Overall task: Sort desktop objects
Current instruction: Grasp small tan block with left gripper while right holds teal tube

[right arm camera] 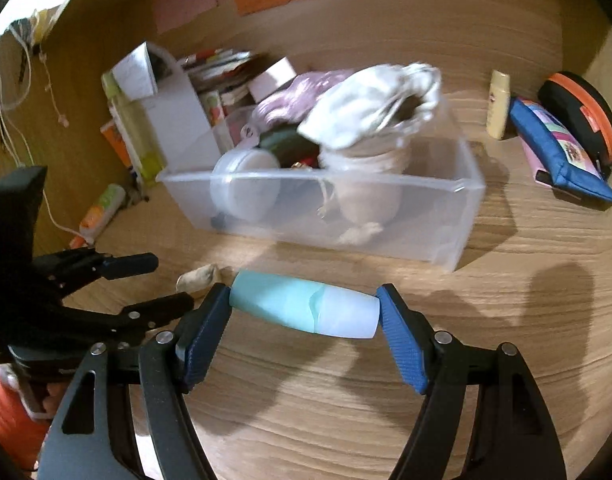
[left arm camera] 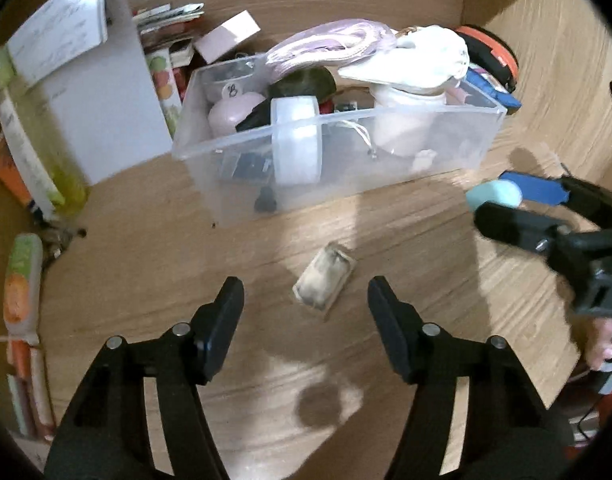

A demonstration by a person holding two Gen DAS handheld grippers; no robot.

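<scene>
A clear plastic bin (left arm camera: 386, 152) (right arm camera: 446, 216) stands mid-desk, filled with a white cloth bag (right arm camera: 370, 112), a round translucent container (left arm camera: 296, 140) and other items. My right gripper (right arm camera: 304, 310) is shut on a teal and white tube (right arm camera: 302, 308), held end to end above the desk in front of the bin; it also shows in the left wrist view (left arm camera: 494, 196). My left gripper (left arm camera: 306, 300) is open, with a small clear packet (left arm camera: 324, 282) lying on the desk between its fingers.
White boxes and booklets (left arm camera: 86, 92) stand left of the bin. A blue pouch (right arm camera: 558, 156), an orange-rimmed black case (right arm camera: 582, 116) and a yellow bottle (right arm camera: 499, 104) lie at the right. A green-orange tube (left arm camera: 22, 280) lies at the far left.
</scene>
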